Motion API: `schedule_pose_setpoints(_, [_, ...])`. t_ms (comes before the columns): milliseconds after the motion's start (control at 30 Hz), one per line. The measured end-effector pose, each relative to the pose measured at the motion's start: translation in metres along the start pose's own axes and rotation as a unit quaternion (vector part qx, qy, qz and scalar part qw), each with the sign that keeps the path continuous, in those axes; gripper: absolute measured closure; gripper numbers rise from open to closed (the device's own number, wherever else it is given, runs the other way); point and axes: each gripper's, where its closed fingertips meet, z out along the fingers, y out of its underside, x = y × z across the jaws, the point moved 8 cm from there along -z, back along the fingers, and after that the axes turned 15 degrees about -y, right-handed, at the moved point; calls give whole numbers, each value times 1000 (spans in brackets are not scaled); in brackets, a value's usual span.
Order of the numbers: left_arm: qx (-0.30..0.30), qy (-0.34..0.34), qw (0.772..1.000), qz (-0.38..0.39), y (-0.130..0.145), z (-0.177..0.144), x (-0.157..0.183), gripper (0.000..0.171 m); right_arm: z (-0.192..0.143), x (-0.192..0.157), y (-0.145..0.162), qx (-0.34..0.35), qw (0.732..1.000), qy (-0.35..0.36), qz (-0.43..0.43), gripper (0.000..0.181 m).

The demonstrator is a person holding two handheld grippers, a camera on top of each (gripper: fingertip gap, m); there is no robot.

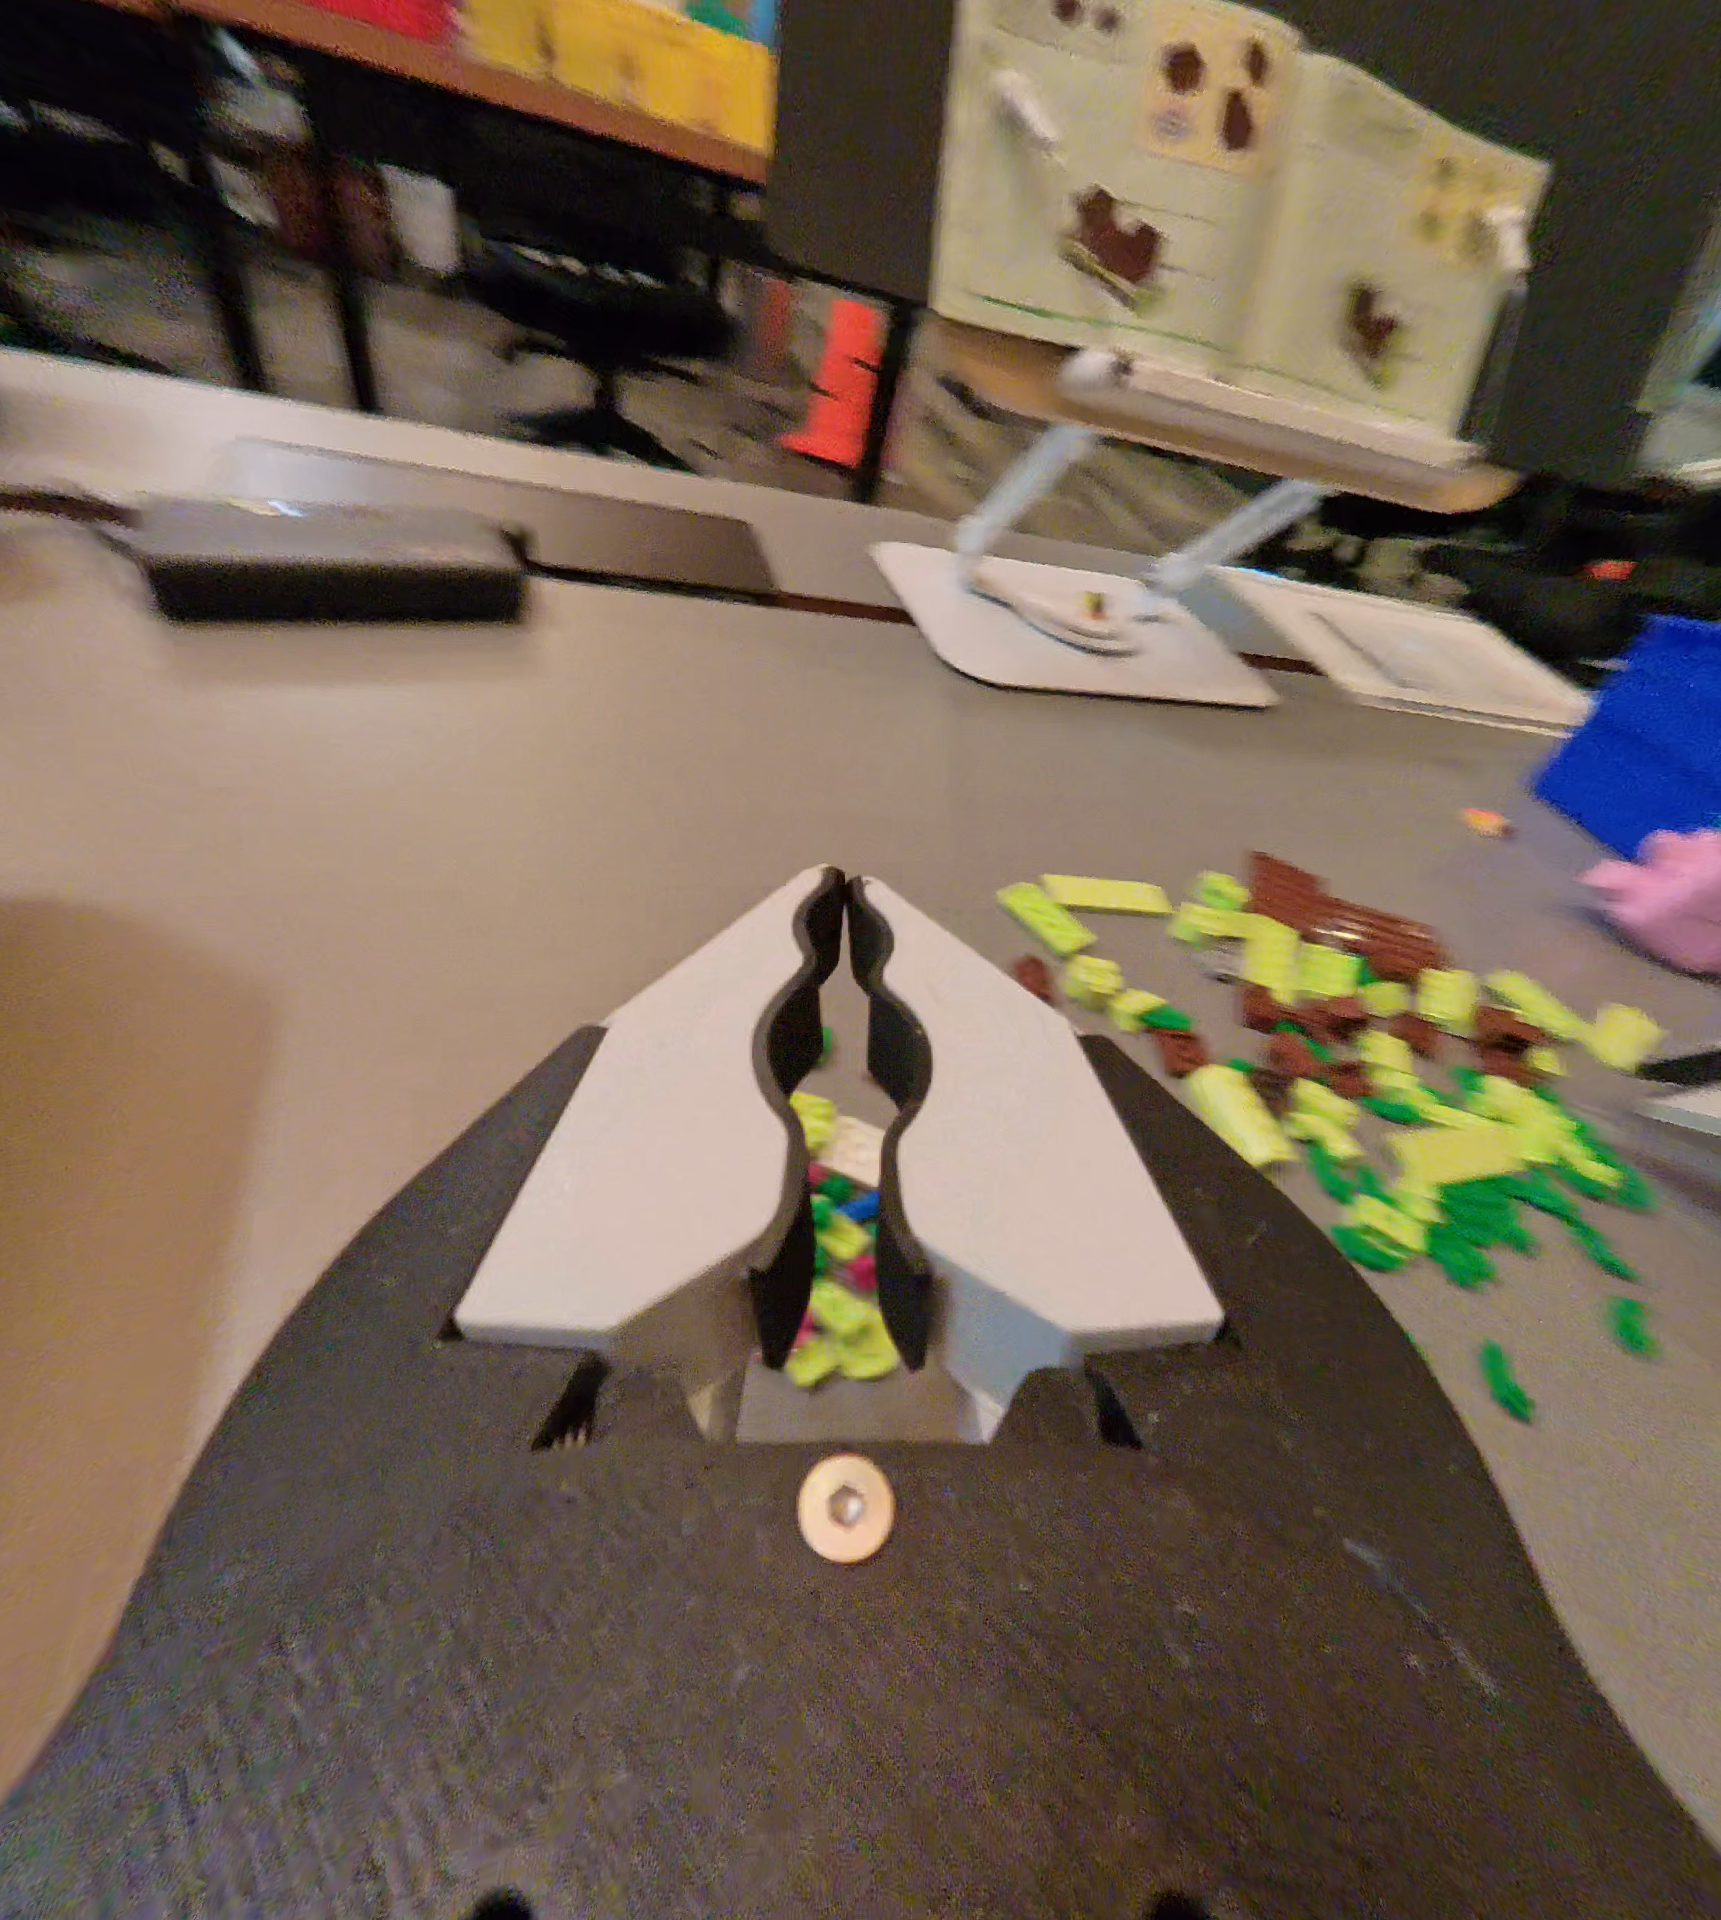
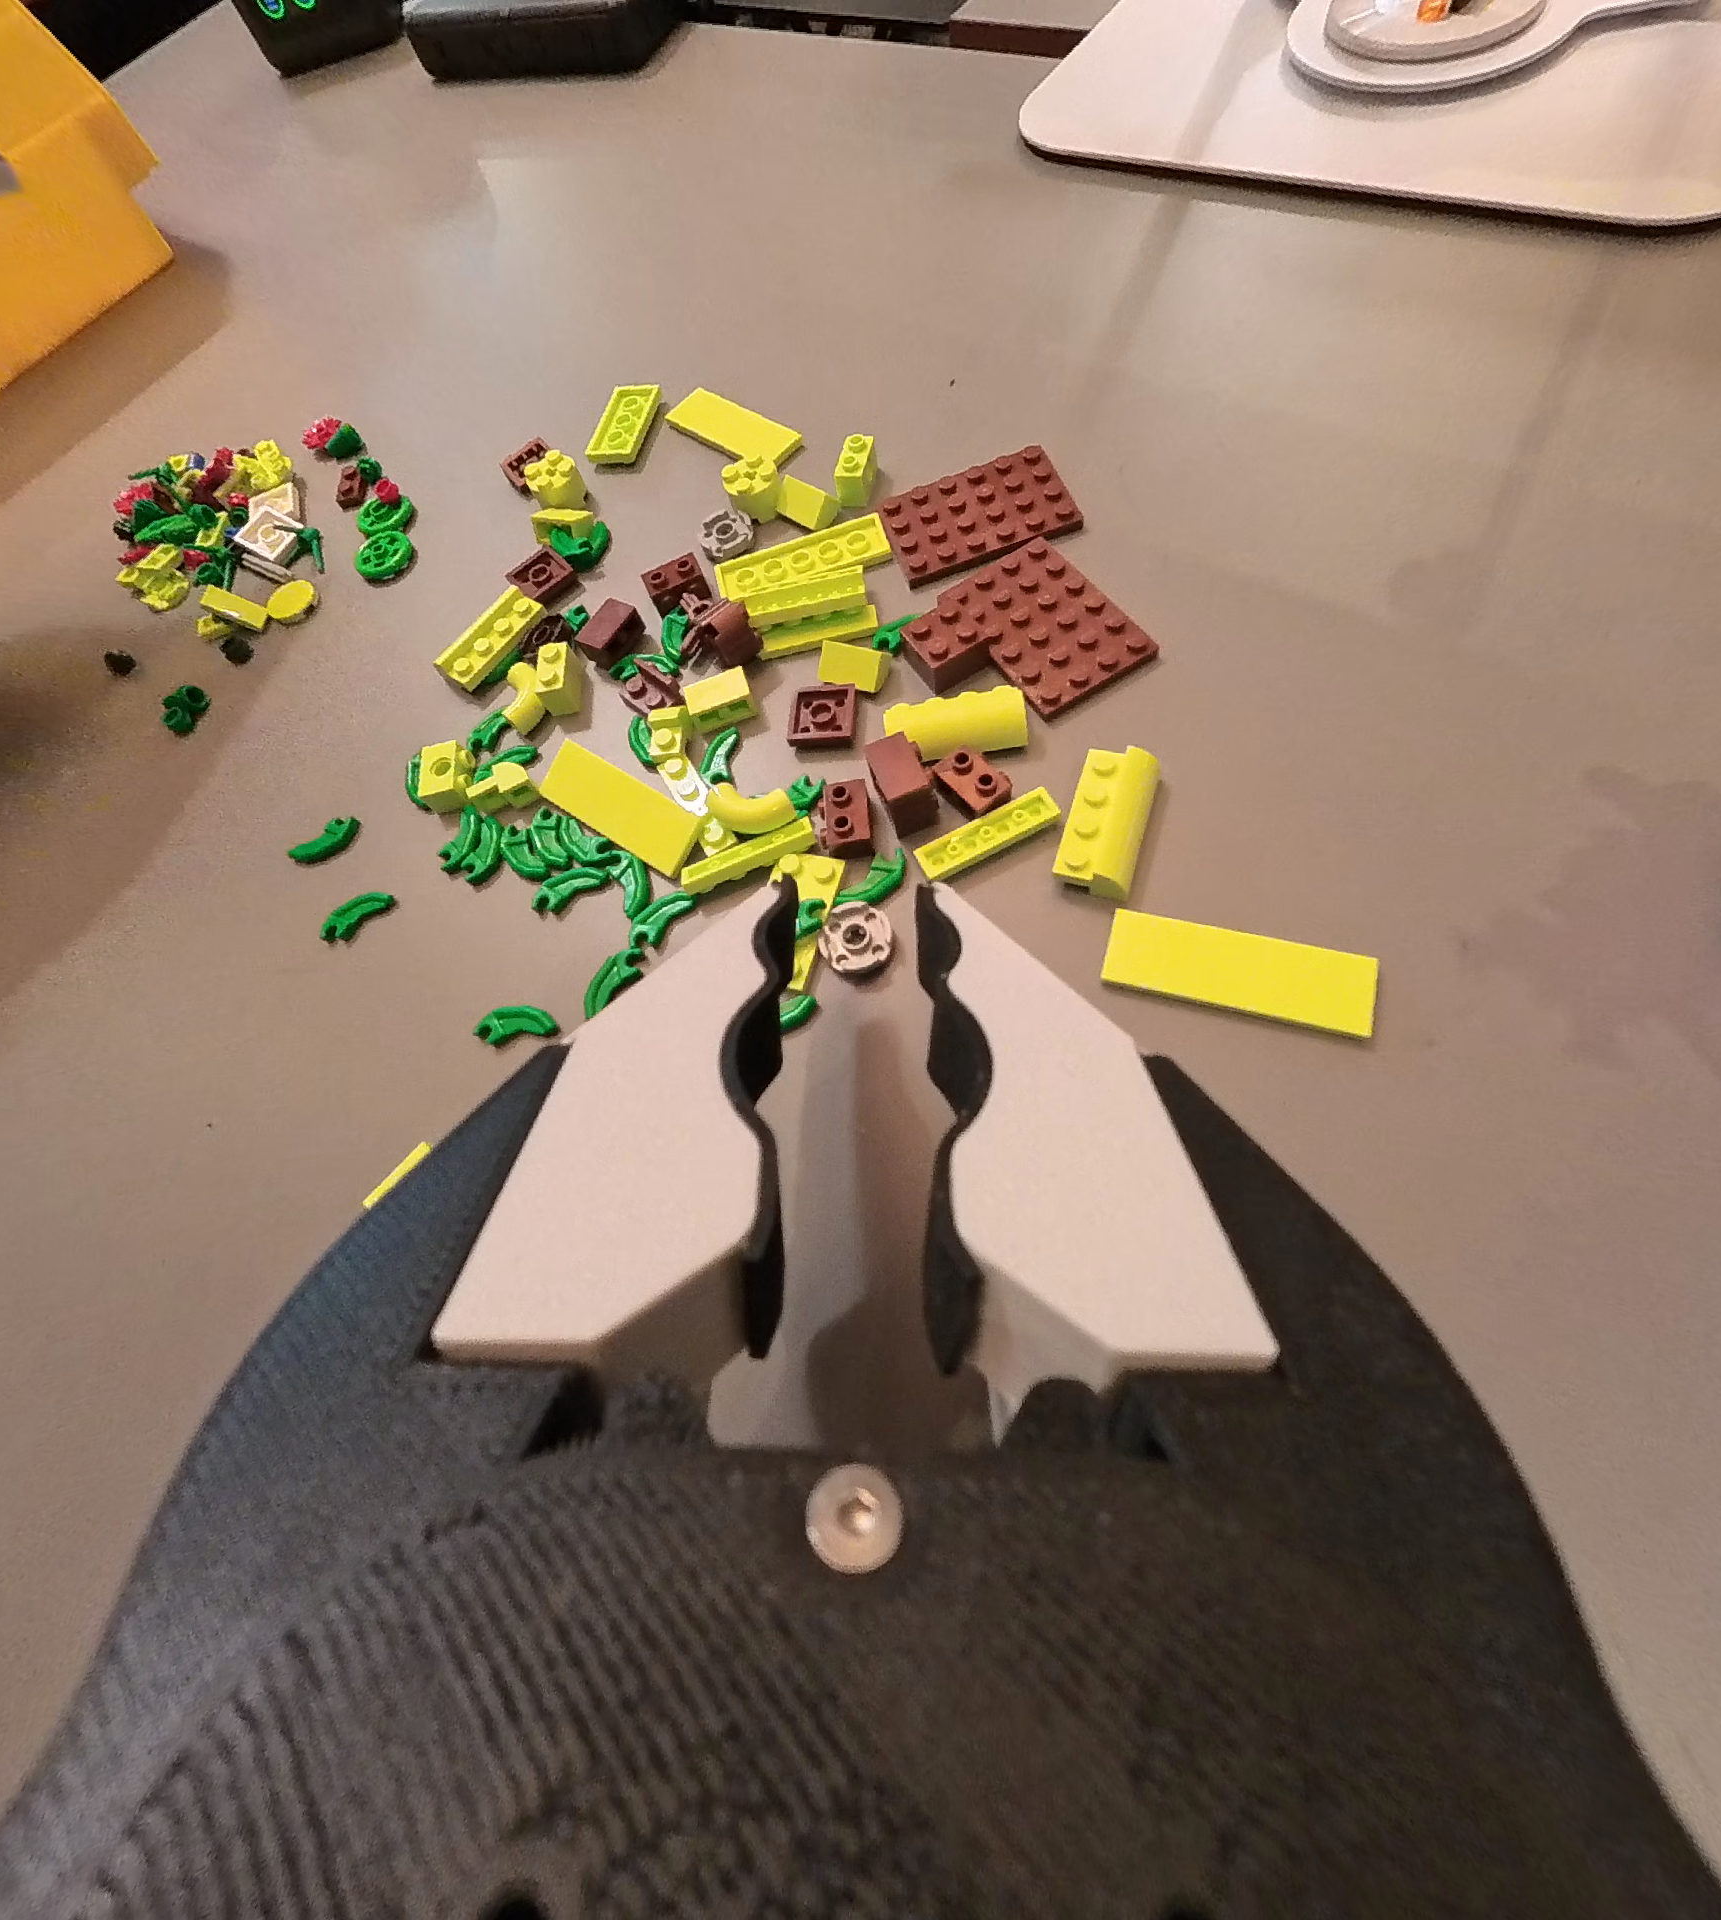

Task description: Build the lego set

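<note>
While above bricks (image 2: 794,665), right gripper (image 2: 856,899) agape.

Left tool (image 1: 845,883): grey fingers (image 1: 690,1122) pressed together at the tips, nothing between them, held level and raised. Right tool (image 2: 856,899): fingers parted with a clear gap, angled downward, tips low.

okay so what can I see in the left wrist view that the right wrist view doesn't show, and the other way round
Only the left wrist view shows the open instruction booklet on its stand, the blue bin and the left gripper, jaws shut. Only the right wrist view shows the small pile of tiny flower pieces, the yellow bin and the right gripper, jaws open above a grey round piece. Both show the lime, green and brown brick pile on the grey table.
</note>
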Motion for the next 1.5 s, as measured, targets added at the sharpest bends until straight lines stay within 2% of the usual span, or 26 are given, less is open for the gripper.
schedule_pose_setpoints(67, [1,-33,999,19,-5,-2,-16,171,0,0,0,2,1000,-1,-1,161])
schedule_pose_setpoints(133, [-29,-30,998,43,1,1,-23,171,0,0,0,1,1000,-1,1,161])
schedule_pose_setpoints(233, [-82,1,995,49,13,9,-22,168,1,0,0,-3,1000,-2,1,161])
schedule_pose_setpoints(333, [-84,69,993,39,14,8,-11,171,0,-1,0,-1,1000,-3,-2,161])
schedule_pose_setpoints(467, [-153,131,975,89,27,10,3,171,0,0,0,0,1000,-5,0,161])
schedule_pose_setpoints(633, [-218,121,961,123,40,13,10,154,0,-1,0,0,1000,-6,-1,161])
schedule_pose_setpoints(800, [-232,102,954,157,45,15,13,150,0,-1,0,-1,1000,-6,0,161])
schedule_pose_setpoints(1100, [-241,104,950,167,47,14,15,163,1,-1,0,-4,1000,-7,0,161])
schedule_pose_setpoints(1400, [-231,112,951,172,46,12,17,164,1,0,1,-8,1000,-8,3,161])
schedule_pose_setpoints(1433, [-223,113,954,168,44,11,16,171,1,0,1,-8,1000,-8,4,162])
schedule_pose_setpoints(1500, [-206,116,959,159,40,10,15,171,1,0,1,-7,1000,-8,3,162])
